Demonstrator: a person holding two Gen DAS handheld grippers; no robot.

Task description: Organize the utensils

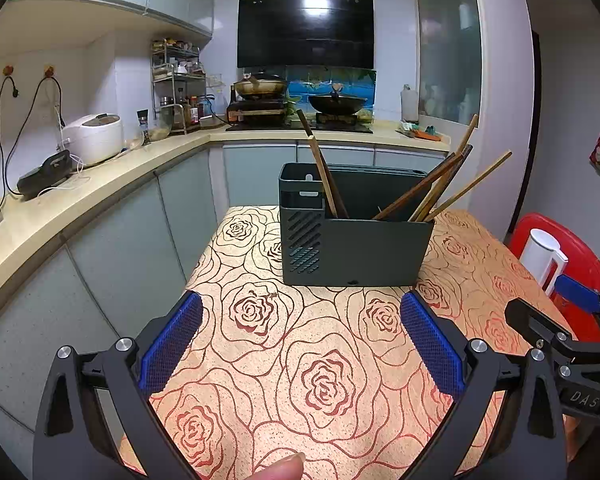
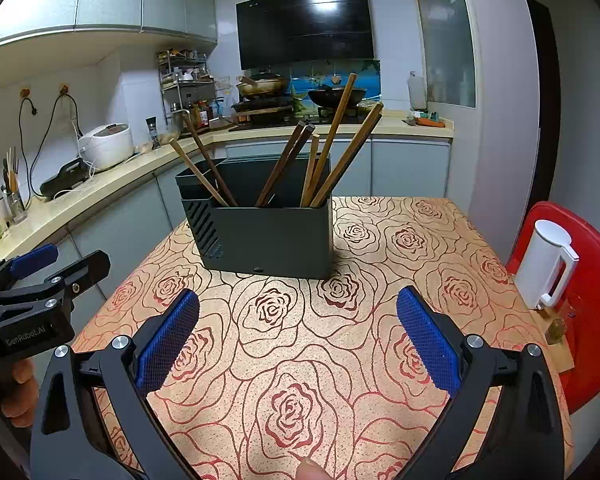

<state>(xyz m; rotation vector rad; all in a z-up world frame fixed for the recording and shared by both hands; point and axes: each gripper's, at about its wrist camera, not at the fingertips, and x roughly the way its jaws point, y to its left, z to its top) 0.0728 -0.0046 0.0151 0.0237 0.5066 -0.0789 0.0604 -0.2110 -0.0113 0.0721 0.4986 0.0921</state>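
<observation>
chopsticks stand handle-up in the holder, leaning outward — both grippers' fingers spread, empty.

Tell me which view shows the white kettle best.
Right wrist view: the white kettle shows whole, handle included, on the red stool. In the left wrist view the right claw partly covers it.

On both feeds I see even, cool indoor light from overhead. White glare sits on the glossy black range hood, and the utensil holder drops a soft short shadow on the desk. Fisheye warping bends the cabinets, and the corners go black. Focus is sharp mid-frame.
</observation>
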